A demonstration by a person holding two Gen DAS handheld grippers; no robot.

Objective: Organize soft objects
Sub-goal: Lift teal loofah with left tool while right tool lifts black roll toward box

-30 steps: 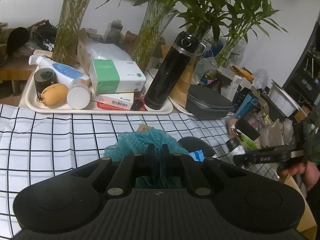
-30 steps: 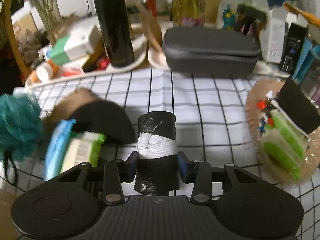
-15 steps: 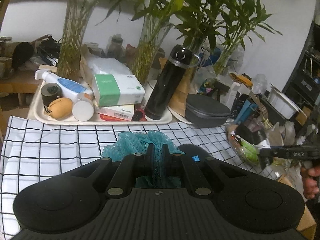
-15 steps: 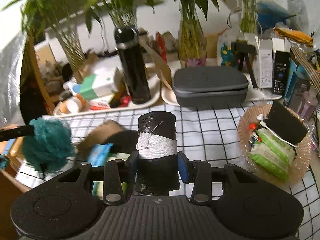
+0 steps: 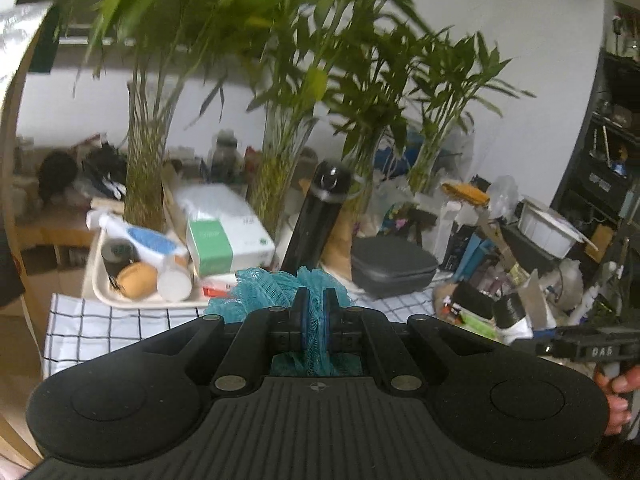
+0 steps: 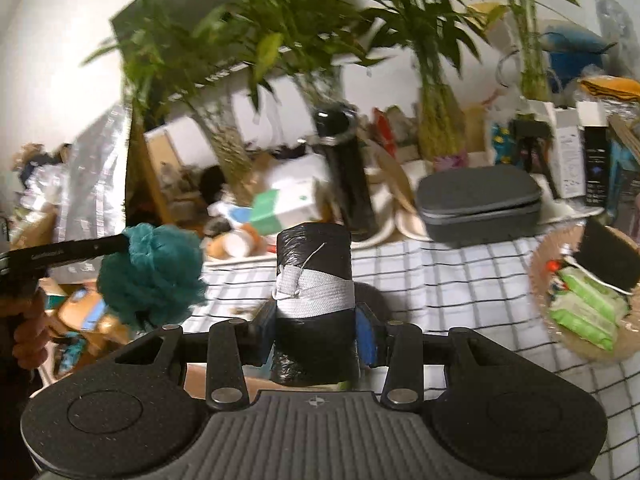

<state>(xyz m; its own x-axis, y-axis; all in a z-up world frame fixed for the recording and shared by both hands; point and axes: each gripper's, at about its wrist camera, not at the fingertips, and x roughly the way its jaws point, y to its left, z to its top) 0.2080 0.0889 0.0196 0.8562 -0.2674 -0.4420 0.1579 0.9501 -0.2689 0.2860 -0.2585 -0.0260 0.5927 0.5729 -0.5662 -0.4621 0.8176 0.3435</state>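
Observation:
My left gripper is shut on a teal mesh bath pouf and holds it in the air above the checked tablecloth. The pouf also shows at the left of the right wrist view, on the end of the left gripper. My right gripper is shut on a black plastic roll with a white band, held upright above the cloth. The right gripper also shows at the right edge of the left wrist view.
A cream tray with a tissue box, bottles and a black flask stands at the back. A grey zip case lies beside it. A woven basket with green packs sits at the right. Bamboo vases stand behind.
Both grippers have risen well above the table with their loads. The views now tilt up toward the plants, and the pouf hangs higher over the cloth's left end.

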